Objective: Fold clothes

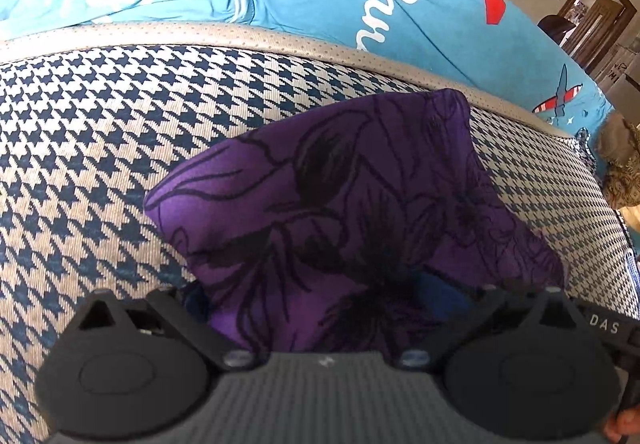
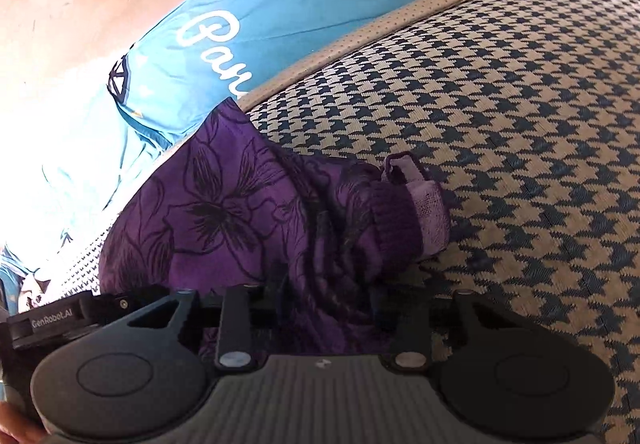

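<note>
Purple floral garment held at both grippers on the houndstooth surface.

I see the purple garment with black flower outlines [image 1: 340, 196] lying on the navy-and-cream houndstooth woven surface [image 1: 100, 148], bunched rather than flat, its near edge running into both tools. The left gripper [image 1: 328, 308] has its jaws spread wide with cloth draped between them; I cannot tell whether the fingers actually pinch it. The right gripper [image 2: 324, 296] has its jaws drawn close on a gathered ridge of the garment. A pale lilac ribbed cuff [image 2: 424, 204] is turned out beside that ridge. Risk, as I judge it: the thick bunch may slip from the right jaws under tension, and uneven pull between the two sides would skew any crease. The turquoise printed sheet [image 1: 320, 4] behind the surface could snag the far corner.
</note>
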